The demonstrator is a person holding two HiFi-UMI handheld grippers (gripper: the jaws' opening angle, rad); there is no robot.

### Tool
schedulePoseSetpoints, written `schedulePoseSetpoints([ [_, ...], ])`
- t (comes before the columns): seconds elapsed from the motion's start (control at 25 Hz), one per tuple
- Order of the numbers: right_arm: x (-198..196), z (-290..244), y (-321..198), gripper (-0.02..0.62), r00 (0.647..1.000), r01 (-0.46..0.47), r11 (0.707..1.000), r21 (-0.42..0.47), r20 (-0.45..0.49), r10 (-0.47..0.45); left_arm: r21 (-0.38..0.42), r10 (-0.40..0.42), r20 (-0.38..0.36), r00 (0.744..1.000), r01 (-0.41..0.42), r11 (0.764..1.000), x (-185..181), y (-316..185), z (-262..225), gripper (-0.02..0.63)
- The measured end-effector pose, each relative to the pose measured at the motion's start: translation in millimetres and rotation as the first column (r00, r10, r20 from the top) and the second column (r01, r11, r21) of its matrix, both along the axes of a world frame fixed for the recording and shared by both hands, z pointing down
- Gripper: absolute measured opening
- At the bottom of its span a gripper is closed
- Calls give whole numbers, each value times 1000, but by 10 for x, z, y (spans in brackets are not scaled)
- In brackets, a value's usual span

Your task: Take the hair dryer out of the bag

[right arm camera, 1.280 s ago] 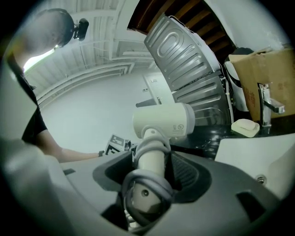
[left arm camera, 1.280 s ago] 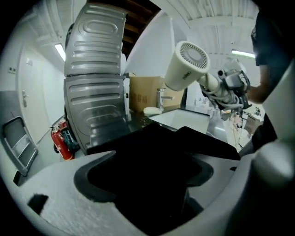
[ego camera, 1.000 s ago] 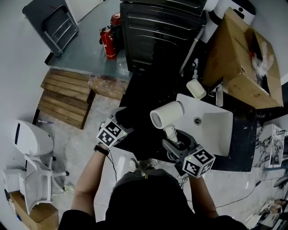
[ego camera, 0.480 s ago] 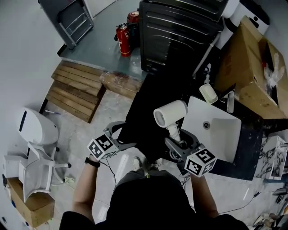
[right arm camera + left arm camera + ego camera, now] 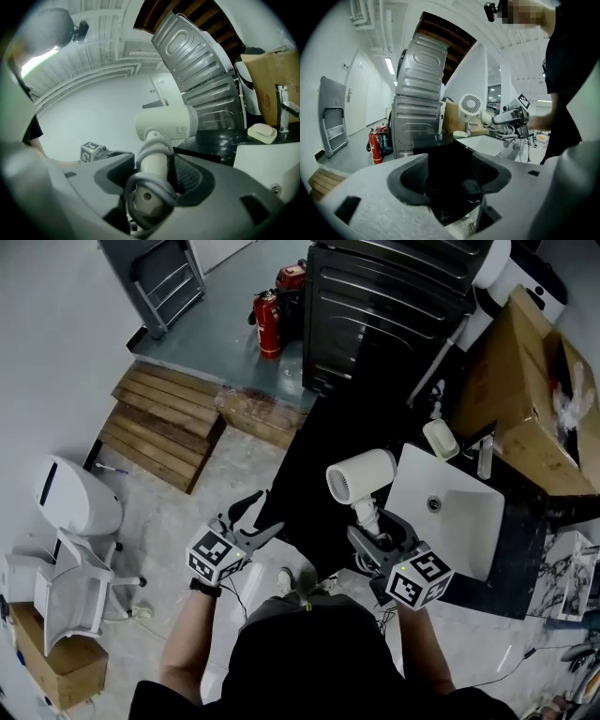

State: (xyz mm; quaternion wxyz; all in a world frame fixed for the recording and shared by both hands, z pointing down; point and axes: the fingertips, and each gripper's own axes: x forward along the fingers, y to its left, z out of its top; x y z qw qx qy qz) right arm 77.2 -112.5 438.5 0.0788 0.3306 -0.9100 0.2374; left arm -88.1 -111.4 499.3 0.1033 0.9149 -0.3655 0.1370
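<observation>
White moulded plastic marks the far left, a rounded unit [image 5: 70, 498] and a folding chair [image 5: 66, 592] on pale floor tiles, with a slatted wooden pallet [image 5: 164, 423] beyond them. The left gripper [image 5: 255, 518] hangs over open floor just off the dark counter's [image 5: 328, 427] edge. Its grey foam-like jaws stand wide apart with nothing clamped, having just closed a little, and its cube [image 5: 214, 557] carries black-and-white square markers. A black, faintly glossy mass that appears to be the bag [image 5: 450, 173] shows past the gap in its own view; I cannot tell whether it touches the jaws. A red fire extinguisher [image 5: 270, 322] stands by a ribbed dark metal cabinet [image 5: 394, 306]. The cream hair dryer [image 5: 361, 476] is out in the air above the counter edge, barrel level and muzzle toward the left. The right gripper [image 5: 378, 532] is clamped on the hair dryer's round handle, where a grey cord [image 5: 150, 185] is looped. A small printed label [image 5: 180, 130] on the barrel is too fine to read. Just right lies the square white basin [image 5: 469, 531], then a soap bar [image 5: 441, 439], a chrome tap [image 5: 483, 457] and a cardboard box [image 5: 530, 399] with red print I cannot read.
</observation>
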Motion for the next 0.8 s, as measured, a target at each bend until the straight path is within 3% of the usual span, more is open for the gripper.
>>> schedulePoseSetpoints([
  [0.08, -10, -16, 8, 259, 1000, -9, 1000, 5, -3, 9, 11, -36, -2, 999, 36, 999, -40, -3, -1, 146],
  [0.12, -12, -29, 10, 259, 1000, -13, 1000, 8, -5, 13, 19, -53, -5, 999, 53, 998, -58, -11, -11, 127],
  [0.4, 39, -107, -19, 259, 999, -42, 999, 29, -11, 43, 95, -169, -22, 985, 170, 981, -211, -97, -188, 52],
  [0.8, 160, -187, -98, 259, 995, -97, 993, 61, -4, 98, 260, -335, -38, 942, 333, 906, -549, -145, -636, 25],
])
